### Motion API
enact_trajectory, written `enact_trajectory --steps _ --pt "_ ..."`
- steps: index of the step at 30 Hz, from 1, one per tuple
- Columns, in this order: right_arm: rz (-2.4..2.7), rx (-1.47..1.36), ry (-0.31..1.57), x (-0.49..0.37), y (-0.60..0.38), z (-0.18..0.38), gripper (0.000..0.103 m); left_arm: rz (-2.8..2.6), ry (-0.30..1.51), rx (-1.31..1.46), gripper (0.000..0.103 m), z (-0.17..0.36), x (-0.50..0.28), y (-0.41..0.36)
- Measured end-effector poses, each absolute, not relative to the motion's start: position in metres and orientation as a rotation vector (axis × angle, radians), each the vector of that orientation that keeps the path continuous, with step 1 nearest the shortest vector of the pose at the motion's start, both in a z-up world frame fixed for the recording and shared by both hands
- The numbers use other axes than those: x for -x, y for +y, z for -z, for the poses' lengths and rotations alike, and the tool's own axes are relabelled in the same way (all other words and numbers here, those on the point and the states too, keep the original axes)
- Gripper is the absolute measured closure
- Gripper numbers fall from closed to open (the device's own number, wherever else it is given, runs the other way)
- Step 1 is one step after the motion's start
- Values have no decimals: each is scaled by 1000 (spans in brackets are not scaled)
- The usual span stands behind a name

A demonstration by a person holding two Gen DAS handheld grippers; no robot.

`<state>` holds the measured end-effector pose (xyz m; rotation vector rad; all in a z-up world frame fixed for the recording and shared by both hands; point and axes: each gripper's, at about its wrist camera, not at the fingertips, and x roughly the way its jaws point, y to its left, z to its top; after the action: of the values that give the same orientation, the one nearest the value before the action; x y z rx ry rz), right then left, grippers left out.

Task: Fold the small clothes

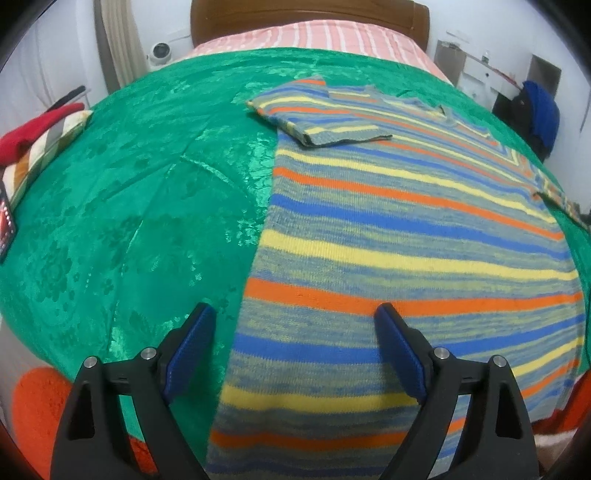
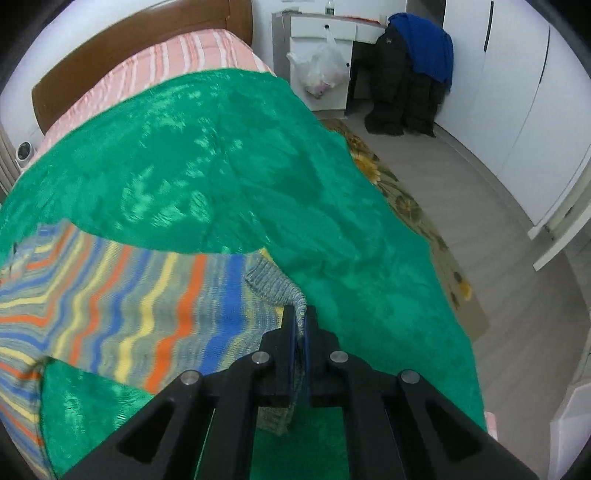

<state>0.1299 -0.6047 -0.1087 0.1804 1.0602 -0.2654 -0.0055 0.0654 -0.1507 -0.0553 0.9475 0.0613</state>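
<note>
A striped knit sweater (image 1: pixel 388 236) in blue, yellow, orange and grey lies flat on the green bedspread (image 1: pixel 129 206). Its left sleeve (image 1: pixel 317 118) is folded across the chest. My left gripper (image 1: pixel 295 314) hovers open over the sweater's lower left edge, one finger above the bedspread and one above the knit, nothing between them. In the right wrist view the sweater (image 2: pixel 122 295) spreads to the left. My right gripper (image 2: pixel 300 314) is shut on the cuff (image 2: pixel 275 284) of the right sleeve, lifting it off the bedspread (image 2: pixel 229 155).
A pink striped sheet (image 1: pixel 325 35) and wooden headboard (image 1: pixel 236 14) lie at the far end. A red and striped cushion (image 1: pixel 40 136) sits at the left. The bed's right edge drops to a floor with a floral rug (image 2: pixel 406 206), a chair with dark clothes (image 2: pixel 413 70) and a white cabinet (image 2: pixel 325 33).
</note>
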Motion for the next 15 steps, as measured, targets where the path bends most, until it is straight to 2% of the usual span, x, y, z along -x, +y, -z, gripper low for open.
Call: enact_trajectory --steps 2,4,6,9,13,15 --pt "240 -258 1096 -131 -614 118 99 -60 950 58 12 151 6 67" --pt "215 -336 1071 -126 -626 116 90 -63 954 64 8 151 6 70" --pt "253 -392 1056 -117 -642 112 55 -72 955 72 5 153 6 71" --pt "285 -438 984 -98 -655 92 55 -80 952 80 2 154 4 71" --pt "67 -428 931 -93 -621 66 55 -89 935 62 0 157 3 67" --pt "-46 -399 936 -92 -595 65 50 -92 925 51 0 159 5 65"
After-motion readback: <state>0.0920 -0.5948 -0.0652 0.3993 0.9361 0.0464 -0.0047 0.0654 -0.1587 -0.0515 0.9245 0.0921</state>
